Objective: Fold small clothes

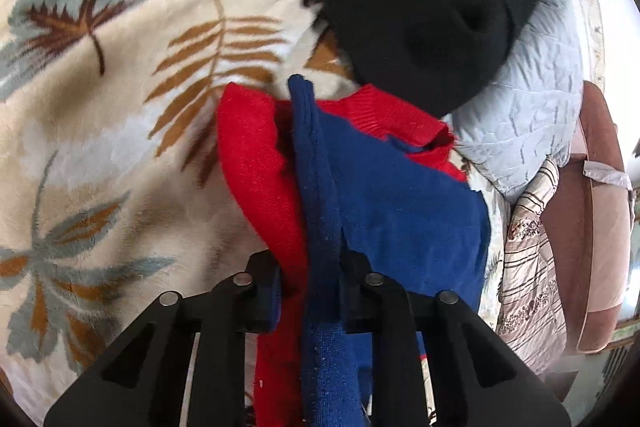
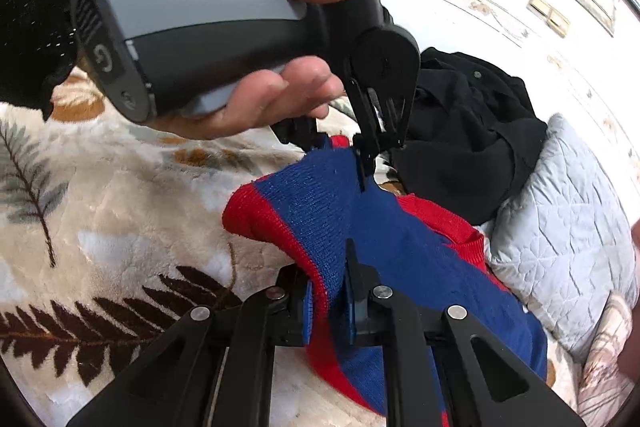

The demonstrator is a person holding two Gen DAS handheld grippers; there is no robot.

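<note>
A small red and blue knitted garment [image 1: 360,187] hangs bunched between both grippers above a leaf-patterned blanket [image 1: 120,107]. My left gripper [image 1: 310,291] is shut on a folded edge of it, red and blue layers pinched together. My right gripper [image 2: 328,301] is shut on another edge of the garment [image 2: 320,211]. In the right wrist view the left gripper [image 2: 344,147] shows from outside, held by a hand [image 2: 240,27], clamped on the far edge of the cloth.
A black garment [image 1: 420,7] lies heaped behind, also in the right wrist view [image 2: 472,131]. A pale quilted pillow [image 1: 532,115] lies right of it. A striped floral cloth [image 1: 532,259] and a brown chair [image 1: 600,219] are at the right.
</note>
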